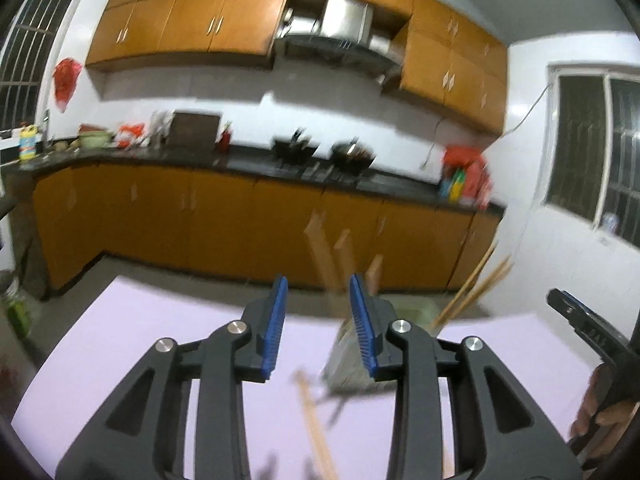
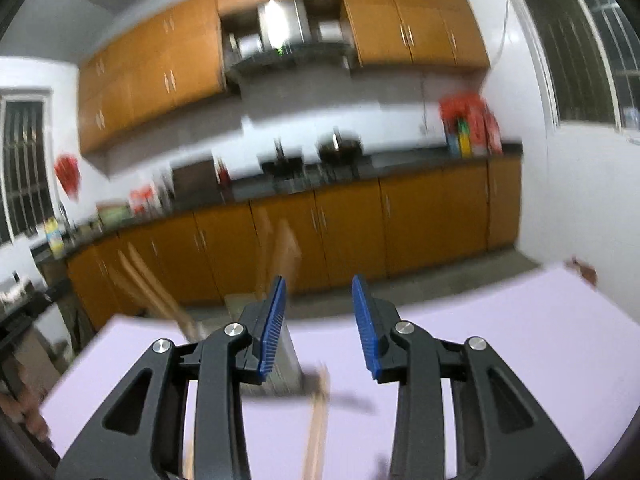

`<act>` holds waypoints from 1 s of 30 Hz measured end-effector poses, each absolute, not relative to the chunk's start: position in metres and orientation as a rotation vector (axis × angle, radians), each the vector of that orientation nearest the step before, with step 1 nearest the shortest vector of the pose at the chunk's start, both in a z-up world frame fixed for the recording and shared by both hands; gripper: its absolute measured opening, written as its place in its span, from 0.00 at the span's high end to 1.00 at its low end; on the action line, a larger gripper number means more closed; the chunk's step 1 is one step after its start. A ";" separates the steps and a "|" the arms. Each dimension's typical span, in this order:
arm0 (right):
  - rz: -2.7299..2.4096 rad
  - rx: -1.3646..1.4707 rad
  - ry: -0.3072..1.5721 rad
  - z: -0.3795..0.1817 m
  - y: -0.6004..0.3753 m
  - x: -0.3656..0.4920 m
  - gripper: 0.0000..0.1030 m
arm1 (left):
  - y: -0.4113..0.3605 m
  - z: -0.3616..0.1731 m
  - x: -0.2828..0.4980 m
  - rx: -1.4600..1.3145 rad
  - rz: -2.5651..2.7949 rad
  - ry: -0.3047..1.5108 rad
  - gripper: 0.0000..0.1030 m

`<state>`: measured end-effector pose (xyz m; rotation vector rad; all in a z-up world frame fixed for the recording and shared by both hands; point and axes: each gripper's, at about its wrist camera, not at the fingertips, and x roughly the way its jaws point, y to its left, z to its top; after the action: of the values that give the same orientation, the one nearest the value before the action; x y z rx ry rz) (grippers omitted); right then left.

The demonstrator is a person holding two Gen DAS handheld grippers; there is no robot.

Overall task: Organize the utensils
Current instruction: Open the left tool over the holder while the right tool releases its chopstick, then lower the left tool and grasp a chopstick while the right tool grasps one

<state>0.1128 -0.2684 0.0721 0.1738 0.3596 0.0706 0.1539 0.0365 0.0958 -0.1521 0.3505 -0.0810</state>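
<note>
Left gripper [image 1: 319,320]: jaws apart, nothing between. Right gripper [image 2: 319,322]: jaws apart, empty. Loose wooden utensil [image 1: 314,424] flat on lilac table [image 1: 132,344], just short of utensil holder [image 1: 348,368]. Holder: metal, upright; wooden handles [image 1: 326,256] stand inside, chopsticks [image 1: 472,288] lean out sideways. Step, judged: approach for pickup. Next move calls for lowering over loose utensil, closing, lifting into holder. Behind holder: kitchen counter [image 1: 256,162].
</note>
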 end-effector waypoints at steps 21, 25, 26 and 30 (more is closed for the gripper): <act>0.110 0.075 0.877 -0.093 -0.233 0.137 0.92 | 0.018 -0.061 0.159 -0.152 -0.152 0.811 0.74; 0.036 0.135 0.872 -0.095 -0.252 0.141 0.93 | 0.010 -0.068 0.161 -0.162 -0.186 0.841 0.77; 0.033 0.138 0.871 -0.095 -0.255 0.141 0.93 | 0.009 -0.070 0.161 -0.159 -0.193 0.847 0.78; 0.036 0.132 0.871 -0.095 -0.256 0.140 0.93 | 0.002 -0.077 0.165 -0.141 -0.198 0.875 0.82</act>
<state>0.1404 -0.2558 -0.0954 0.1315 0.8708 0.0364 0.1648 0.0019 -0.0771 -0.1413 0.8748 -0.1981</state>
